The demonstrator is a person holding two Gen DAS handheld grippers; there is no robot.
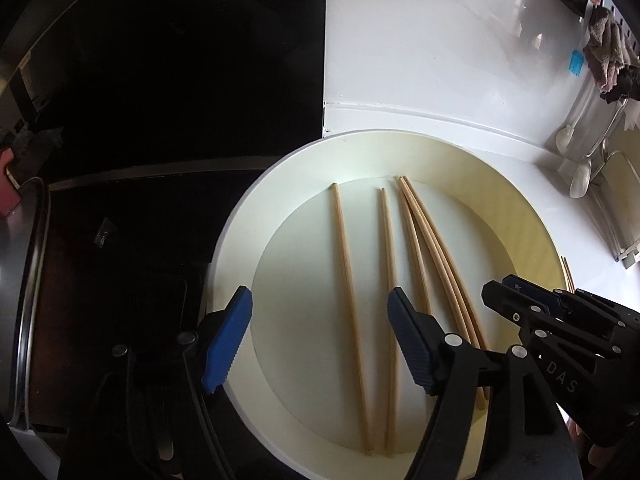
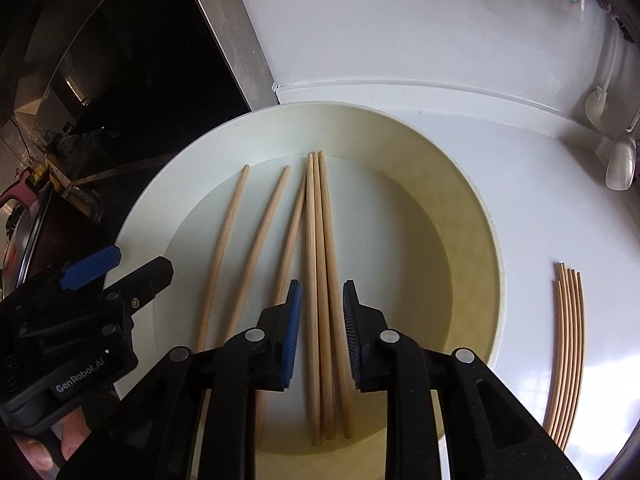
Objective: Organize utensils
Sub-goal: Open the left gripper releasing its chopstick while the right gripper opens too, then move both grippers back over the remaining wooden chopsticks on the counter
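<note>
Both wrist views steeply downward, close over shared plate [image 1: 240,216] [image 2: 132,216], side by side.

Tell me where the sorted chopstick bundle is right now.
In the right wrist view, the chopstick bundle lies on the white counter, off the right rim of the round plate that holds the loose chopsticks.

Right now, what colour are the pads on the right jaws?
Blue pads on black arms, clearest in the right wrist view.

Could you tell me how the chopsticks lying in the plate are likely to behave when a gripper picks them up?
The chopsticks look thin, wooden and straight, so probably stiff and light. They seem round, so they may roll on the smooth plate. Three lie bunched between the right gripper pads, so one could slip out.
</note>
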